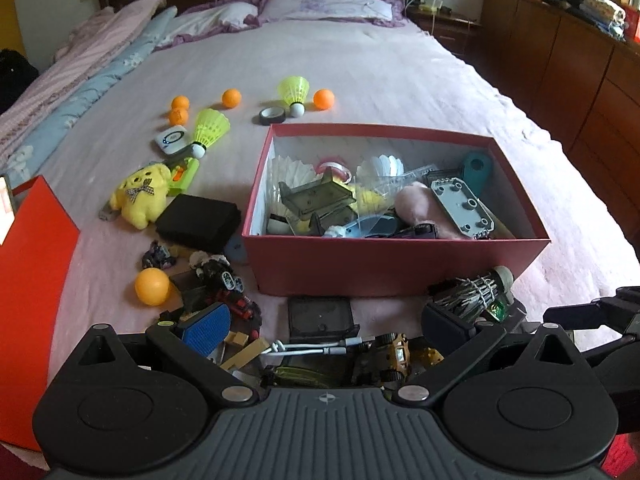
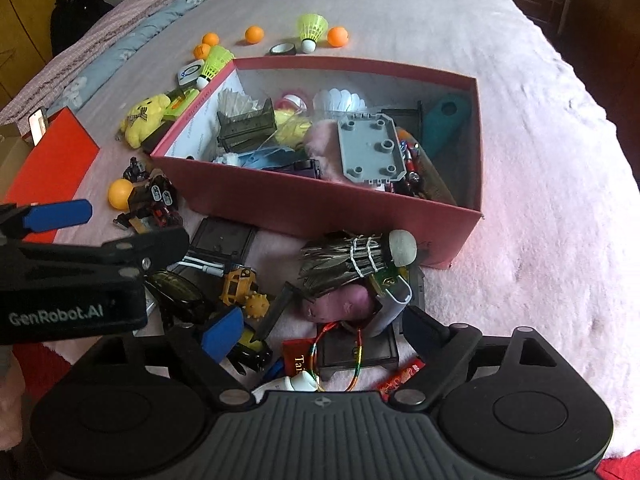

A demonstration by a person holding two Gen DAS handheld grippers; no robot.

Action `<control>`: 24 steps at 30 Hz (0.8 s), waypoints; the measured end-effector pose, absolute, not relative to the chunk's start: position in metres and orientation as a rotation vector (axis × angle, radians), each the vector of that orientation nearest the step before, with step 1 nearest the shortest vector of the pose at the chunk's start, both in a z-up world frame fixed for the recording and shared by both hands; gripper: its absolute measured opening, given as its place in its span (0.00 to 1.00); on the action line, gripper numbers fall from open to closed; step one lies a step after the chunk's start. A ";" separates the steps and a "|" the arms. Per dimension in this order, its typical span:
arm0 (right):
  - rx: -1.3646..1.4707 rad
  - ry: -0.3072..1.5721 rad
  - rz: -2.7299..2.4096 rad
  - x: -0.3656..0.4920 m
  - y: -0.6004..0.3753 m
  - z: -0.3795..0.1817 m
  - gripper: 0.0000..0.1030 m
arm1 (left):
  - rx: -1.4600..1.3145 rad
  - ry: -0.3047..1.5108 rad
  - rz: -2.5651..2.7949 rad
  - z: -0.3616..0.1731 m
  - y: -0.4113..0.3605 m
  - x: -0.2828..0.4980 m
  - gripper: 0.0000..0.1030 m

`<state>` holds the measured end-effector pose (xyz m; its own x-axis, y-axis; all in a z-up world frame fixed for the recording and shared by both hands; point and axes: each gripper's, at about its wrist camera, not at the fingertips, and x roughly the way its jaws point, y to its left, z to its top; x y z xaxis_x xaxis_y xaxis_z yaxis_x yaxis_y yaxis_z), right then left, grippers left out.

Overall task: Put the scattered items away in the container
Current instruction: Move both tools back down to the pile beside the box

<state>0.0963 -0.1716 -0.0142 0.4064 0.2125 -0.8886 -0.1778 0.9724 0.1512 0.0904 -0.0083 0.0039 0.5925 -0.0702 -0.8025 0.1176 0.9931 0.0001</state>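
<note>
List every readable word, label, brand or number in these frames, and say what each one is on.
"GenRobot.AI": side of the left gripper's black body.
"Tai", cut off: red card near the right gripper.
Red wrapper: print too blurred to read.
Box's inner left wall: print too small to read.

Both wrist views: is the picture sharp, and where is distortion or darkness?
Left wrist view: the red box is sharp, the bed edges bow from fisheye distortion, and the corners are dark. Right wrist view: even daylight, no glare, and the dark shuttlecock is clear.
</note>
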 end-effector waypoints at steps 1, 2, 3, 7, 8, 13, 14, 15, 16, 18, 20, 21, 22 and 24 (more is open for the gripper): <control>0.035 1.124 0.247 0.096 -0.172 -0.013 0.87 | 0.049 0.931 -0.111 0.004 -0.008 0.090 1.00; 0.036 1.122 0.248 0.095 -0.172 -0.012 0.88 | 0.044 0.933 -0.114 0.004 -0.008 0.089 1.00; 0.037 1.120 0.248 0.094 -0.172 -0.011 0.88 | 0.043 0.936 -0.113 0.003 -0.008 0.089 1.00; 0.044 1.117 0.250 0.094 -0.172 -0.011 0.90 | 0.047 0.946 -0.101 0.000 -0.008 0.089 1.00; 0.046 1.118 0.249 0.093 -0.171 -0.012 0.90 | 0.045 0.947 -0.099 0.000 -0.007 0.089 1.00; 0.051 1.123 0.246 0.093 -0.171 -0.013 0.90 | 0.049 0.945 -0.084 -0.001 -0.005 0.089 1.00; 0.052 1.123 0.246 0.093 -0.171 -0.013 0.90 | 0.053 0.944 -0.082 -0.001 -0.005 0.089 1.00; 0.053 1.123 0.246 0.093 -0.171 -0.013 0.90 | 0.055 0.945 -0.084 -0.001 -0.006 0.088 1.00; 0.055 1.122 0.246 0.092 -0.171 -0.013 0.90 | 0.055 0.945 -0.086 -0.001 -0.006 0.088 1.00; 0.059 1.122 0.247 0.092 -0.171 -0.013 0.90 | 0.053 0.947 -0.092 -0.001 -0.006 0.088 1.00; 0.059 1.123 0.248 0.091 -0.171 -0.013 0.90 | 0.054 0.947 -0.094 -0.001 -0.007 0.088 1.00; 0.058 1.123 0.249 0.091 -0.170 -0.013 0.90 | 0.055 0.946 -0.094 -0.001 -0.007 0.087 1.00; 0.058 1.123 0.249 0.090 -0.170 -0.014 0.90 | 0.057 0.946 -0.095 -0.001 -0.007 0.087 1.00; 0.059 1.124 0.249 0.090 -0.170 -0.014 0.90 | 0.059 0.945 -0.095 0.000 -0.008 0.087 1.00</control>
